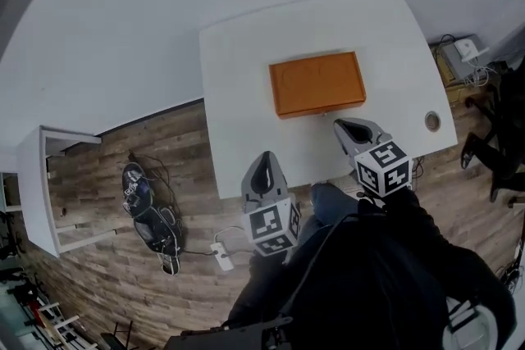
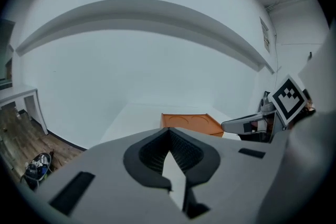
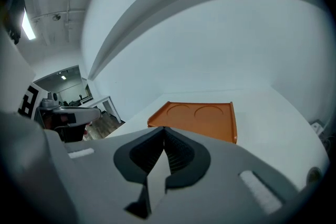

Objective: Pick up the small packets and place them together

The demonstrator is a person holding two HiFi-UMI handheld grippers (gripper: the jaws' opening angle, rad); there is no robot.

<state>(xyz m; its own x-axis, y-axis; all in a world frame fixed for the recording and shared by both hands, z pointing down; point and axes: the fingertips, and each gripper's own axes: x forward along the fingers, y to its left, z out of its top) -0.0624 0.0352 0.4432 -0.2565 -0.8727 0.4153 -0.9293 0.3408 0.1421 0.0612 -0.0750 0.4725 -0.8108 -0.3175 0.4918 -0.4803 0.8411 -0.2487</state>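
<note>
An orange tray [image 1: 317,84] with two round hollows lies in the middle of the white table [image 1: 246,70]; it shows no packets on it, and none show anywhere in the views. My left gripper [image 1: 264,168] hangs over the table's near edge, its jaws shut with nothing between them [image 2: 169,129]. My right gripper [image 1: 351,127] is just short of the tray's near right corner, also shut and empty [image 3: 164,128]. Both point toward the tray [image 2: 191,123], which lies ahead of the right gripper [image 3: 199,118] in its own view.
A round grommet [image 1: 432,121] sits near the table's right corner. On the wooden floor to the left lie shoes [image 1: 143,201] and a power strip [image 1: 221,256], beside a white shelf unit [image 1: 37,184]. A box with cables [image 1: 463,53] is at the far right.
</note>
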